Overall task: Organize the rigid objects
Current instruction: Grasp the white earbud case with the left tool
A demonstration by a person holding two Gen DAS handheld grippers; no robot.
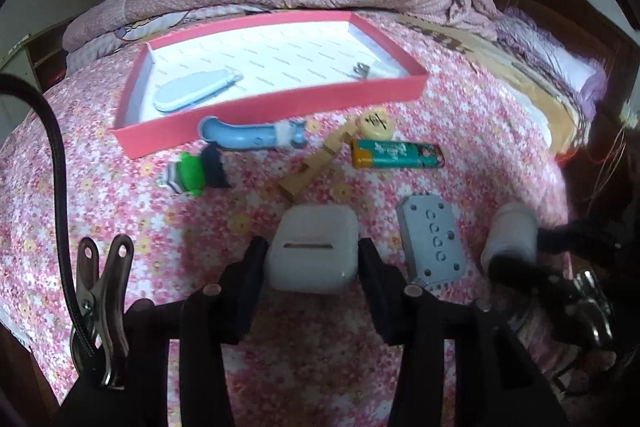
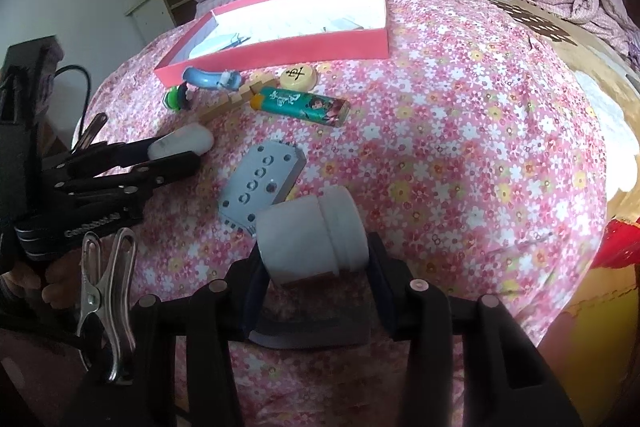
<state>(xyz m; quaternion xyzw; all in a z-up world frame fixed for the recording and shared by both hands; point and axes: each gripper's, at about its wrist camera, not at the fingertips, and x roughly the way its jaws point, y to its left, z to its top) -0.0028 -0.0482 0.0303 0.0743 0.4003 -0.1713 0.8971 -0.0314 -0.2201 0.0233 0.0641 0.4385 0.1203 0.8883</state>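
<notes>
- Left gripper [image 1: 314, 259]: in the left wrist view, low in the centre of the frame, we see its two black fingers [image 1: 250, 267] pressed against the sides of a white case [image 1: 312, 251]; the jaws pinch it firmly.
- In the right wrist view the same gripper [image 2: 192, 151] enters from the left edge, with the white case [image 2: 182, 143] caught at its tip, angled down toward the bedspread [image 2: 460, 147].
- Right gripper [image 2: 314, 263]: low in the centre of the right wrist view, its fingers [image 2: 250, 279] flank a white jar [image 2: 312, 239] lying on its side. The far side touches the jar; on the near side we cannot tell whether the pad presses.
- In the left wrist view, the right gripper [image 1: 520, 247] comes in from the lower right, around the white jar [image 1: 512, 235]; its fingers are blurred there.
- Pose: both grippers point forward and downward over the flowered bedspread.
- Task things: a grey block [image 2: 264, 183] with round holes lies between the two grippers. Further up lie a green tube [image 2: 300, 105], a round yellow disc [image 2: 298, 77], a wooden piece [image 2: 236, 101], a blue handle [image 2: 210, 79] and a small green item [image 2: 176, 99].
- A red tray [image 1: 272, 115] sits in the upper middle of the frame; inside it we see a pale blue oval thing [image 1: 192, 91] and a small metal item [image 1: 364, 70].
- Hard to make out: the hands are mostly hidden, and the tray's contents are washed out in the right wrist view.
</notes>
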